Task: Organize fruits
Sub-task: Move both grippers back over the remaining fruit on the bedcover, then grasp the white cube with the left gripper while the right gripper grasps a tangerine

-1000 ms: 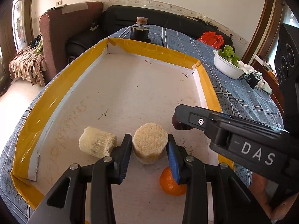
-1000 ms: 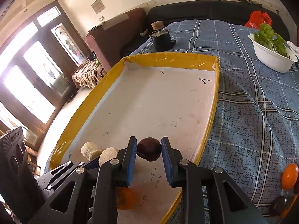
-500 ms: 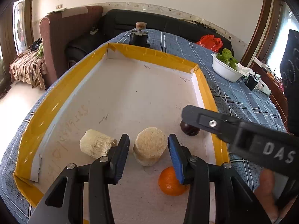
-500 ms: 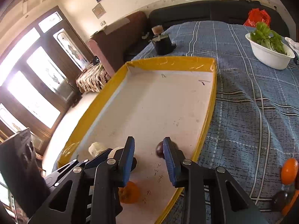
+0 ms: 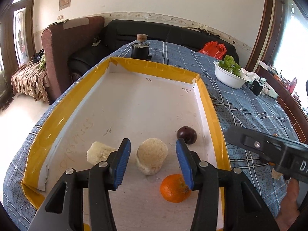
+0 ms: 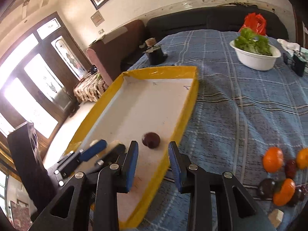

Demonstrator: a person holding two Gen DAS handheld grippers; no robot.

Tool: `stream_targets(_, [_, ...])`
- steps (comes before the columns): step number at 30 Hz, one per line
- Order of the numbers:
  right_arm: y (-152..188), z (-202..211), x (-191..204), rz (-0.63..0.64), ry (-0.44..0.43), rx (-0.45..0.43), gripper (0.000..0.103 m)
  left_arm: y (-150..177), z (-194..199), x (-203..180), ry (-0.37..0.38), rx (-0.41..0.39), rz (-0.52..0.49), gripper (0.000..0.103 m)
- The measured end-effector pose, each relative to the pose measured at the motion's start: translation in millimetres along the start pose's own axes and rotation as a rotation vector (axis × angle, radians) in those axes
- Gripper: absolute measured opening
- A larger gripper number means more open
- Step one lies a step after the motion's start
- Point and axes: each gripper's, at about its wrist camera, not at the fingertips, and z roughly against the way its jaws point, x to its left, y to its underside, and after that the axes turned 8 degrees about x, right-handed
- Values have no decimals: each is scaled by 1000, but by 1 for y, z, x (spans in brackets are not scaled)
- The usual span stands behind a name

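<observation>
Blue ribbed pads line the black plastic fingers of the left tongs (image 5: 153,162), whose jaws stand apart and have just been widening; the pale, fibrous cylindrical piece (image 5: 152,158) sits on the tray floor between them, no pad pressing it, where a second ago the pads hugged its sides. A second pale cylinder (image 5: 98,153), ridged along its length, lies on its side just left of the left pad. A round orange (image 5: 174,188) with dimpled skin rests near the tray's front, partly behind the right pad.

The right tongs (image 6: 154,163) also stand apart with nothing between the pads; a second ago they were clamped on the dark purple plum (image 6: 151,140), which now lies smooth and round on the white floor just beyond the fingertips, near the tray's right wall. These tongs have drawn back toward the tray's edge, and their jaws opened a little over the last second.

The tray (image 5: 211,104) is a shallow white cardboard rectangle with glossy yellow tape around its rim, faint scribbles on its floor. It sits on a tabletop (image 6: 240,119) covered in blue plaid cloth. To the right on the cloth lies a cluster of 3 oranges (image 6: 273,162) and several dark fruits, blurred. Farther back stands a white bowl (image 6: 256,59) of leafy greens
</observation>
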Motion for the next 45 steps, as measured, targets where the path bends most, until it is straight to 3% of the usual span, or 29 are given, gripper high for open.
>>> stream_targets(3, [6, 7, -3, 8, 41, -5, 36, 0, 0, -1, -8, -6, -8, 48])
stream_targets(9, [20, 37, -23, 9, 37, -35, 37, 1, 4, -6, -28, -29, -28, 49])
stream_targets(19, [33, 105, -125, -166, 92, -190, 39, 3, 13, -18, -79, -73, -71, 49])
stream_targets(22, [36, 109, -151, -228, 105, -211, 39, 6, 25, -31, -110, -90, -102, 49])
stream_targets(28, [42, 107, -182, -326, 54, -201, 39, 9, 54, -94, -28, -108, -255, 59])
stream_targets(31, [44, 111, -188, -352, 43, -212, 39, 16, 52, -130, 77, -39, -342, 59])
stream_targets(36, [47, 117, -196, -394, 27, -230, 39, 41, 28, -189, 272, 153, -459, 59])
stream_targets(39, [49, 124, -200, -416, 23, -253, 39, 50, 16, -214, 313, 216, -496, 59])
stream_targets(43, [50, 132, -206, -442, 20, -278, 39, 57, 2, -236, 290, 239, -534, 55])
stream_targets(45, [49, 132, -207, -450, 21, -275, 39, 59, -7, -243, 284, 258, -540, 48])
